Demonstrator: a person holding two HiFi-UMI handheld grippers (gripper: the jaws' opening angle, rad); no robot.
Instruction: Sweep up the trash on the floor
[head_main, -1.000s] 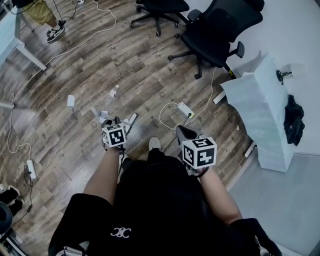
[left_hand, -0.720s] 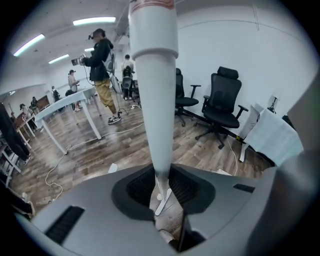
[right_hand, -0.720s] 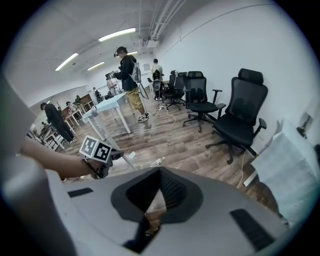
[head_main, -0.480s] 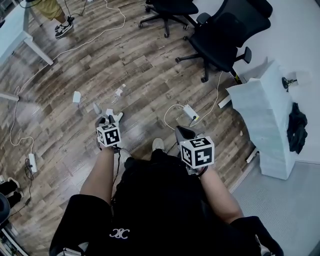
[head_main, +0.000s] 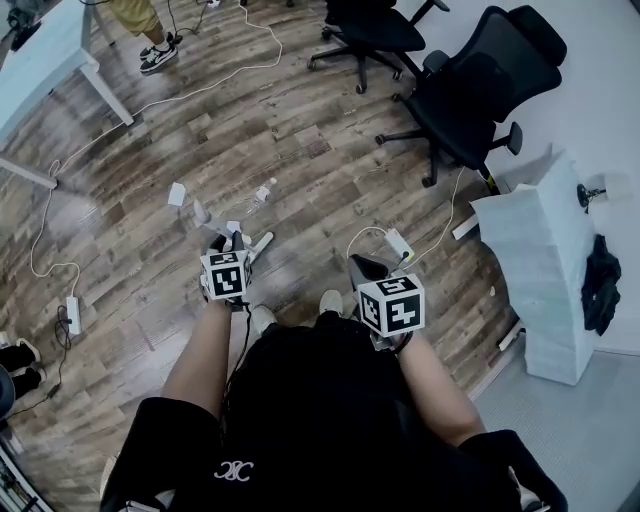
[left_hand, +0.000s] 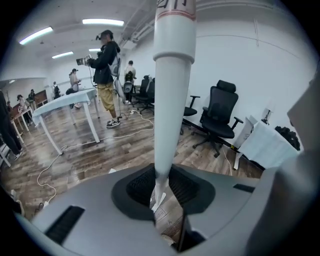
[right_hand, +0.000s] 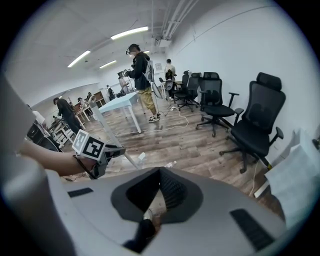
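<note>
A white paper scrap (head_main: 177, 193), a clear plastic bottle (head_main: 264, 190) and small white bits (head_main: 232, 227) lie on the wood floor just ahead of my left gripper (head_main: 232, 243). That gripper (left_hand: 162, 187) is shut on a white broom pole (left_hand: 167, 100) that rises upright between its jaws. My right gripper (head_main: 363, 268) hangs lower right, near the person's shoe (head_main: 330, 300). In the right gripper view its jaws (right_hand: 159, 192) stand close together around a dark handle (right_hand: 144, 234), most of it hidden. The same scrap (right_hand: 141, 156) and bottle (right_hand: 171, 164) show there too.
Black office chairs (head_main: 465, 90) stand at the upper right. A white power strip (head_main: 398, 243) with its cable lies by my right gripper. A white covered block (head_main: 545, 270) is at the right, a table (head_main: 60, 60) and a person's shoes (head_main: 160, 55) at the upper left.
The person has stepped forward; the scrap and bottle now lie closer to my left gripper. Both grippers keep their holds.
</note>
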